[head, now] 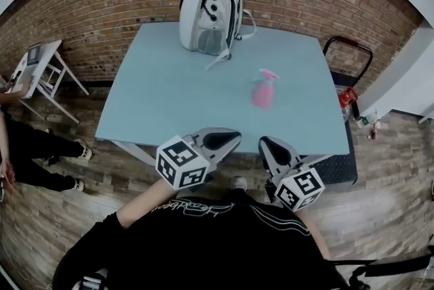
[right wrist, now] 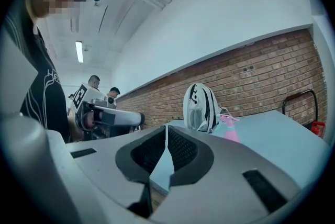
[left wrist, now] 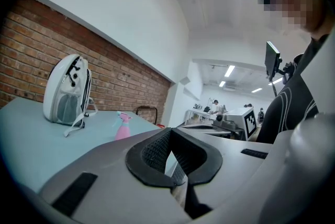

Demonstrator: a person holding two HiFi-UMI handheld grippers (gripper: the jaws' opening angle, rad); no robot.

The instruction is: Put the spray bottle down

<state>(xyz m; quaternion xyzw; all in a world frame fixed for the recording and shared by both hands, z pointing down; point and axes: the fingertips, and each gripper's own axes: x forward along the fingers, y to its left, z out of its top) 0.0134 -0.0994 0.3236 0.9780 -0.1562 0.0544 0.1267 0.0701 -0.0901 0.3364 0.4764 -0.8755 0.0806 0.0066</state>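
A pink spray bottle [head: 263,91] stands upright on the pale blue table [head: 169,99], right of its middle, with nothing touching it. It also shows small and far off in the left gripper view [left wrist: 123,129] and the right gripper view [right wrist: 230,130]. My left gripper [head: 218,139] hovers at the table's near edge, shut and empty, its pads meeting at the tips [left wrist: 170,134]. Beside it, my right gripper [head: 273,148] is also at the near edge, shut with nothing between its pads [right wrist: 166,131]. Both are well short of the bottle.
A white backpack [head: 209,11] stands at the table's far side by the brick wall. A black-framed chair [head: 348,55] is at the right, with a red object [head: 346,97] by it. A white stool [head: 41,68] and a seated person's legs [head: 41,146] are at the left.
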